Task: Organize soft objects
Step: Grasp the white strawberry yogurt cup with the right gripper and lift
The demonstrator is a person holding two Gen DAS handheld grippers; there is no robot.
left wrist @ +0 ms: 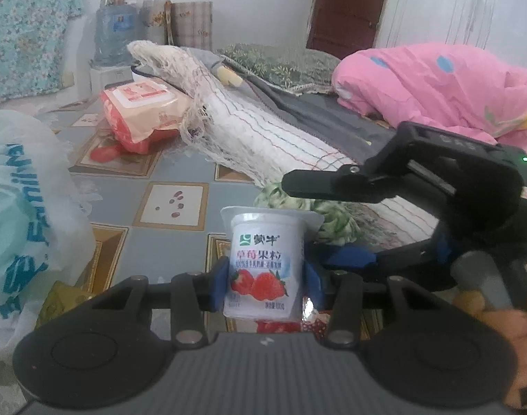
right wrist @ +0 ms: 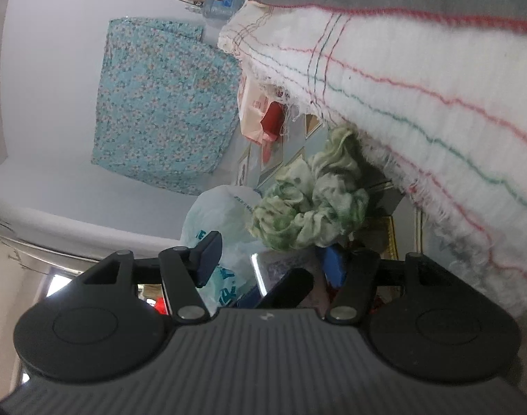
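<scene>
Yogurt cup (left wrist: 265, 266), a small white plastic pot with a foil lid and strawberries printed on its side, stands upright between the two blue pads of the left gripper (left wrist: 266, 285). Both pads press on its lower sides, so this gripper is part closed and has hold of it. The cup's long axis runs straight up, and it sits over the patterned grey-and-gold tablecloth (left wrist: 173, 207), near the cloth's front edge.

Just behind the cup and to its right lies a crumpled green-and-white soft cloth (left wrist: 336, 223), against the foot of a folded white woven blanket with red and green stripes (left wrist: 263, 138). The right gripper (right wrist: 268, 263) is the nearer tool to that cloth. Seen from its own camera, the cloth (right wrist: 312, 207) lies directly ahead of its fingertips, close but apart from them. Its jaws stand about half open, and nothing is pinched between its pads. In the left view, this gripper reaches in from the right, with one black finger above the cloth.

A white plastic bag with teal lettering (left wrist: 25, 214) bulges at the cloth's left edge. A pink-and-red soft pack of wipes (left wrist: 142, 114) rests toward the far left. A pink quilt (left wrist: 436, 86) is heaped at the far right. The blanket's frayed fringe hangs beside the green cloth and could snag.
</scene>
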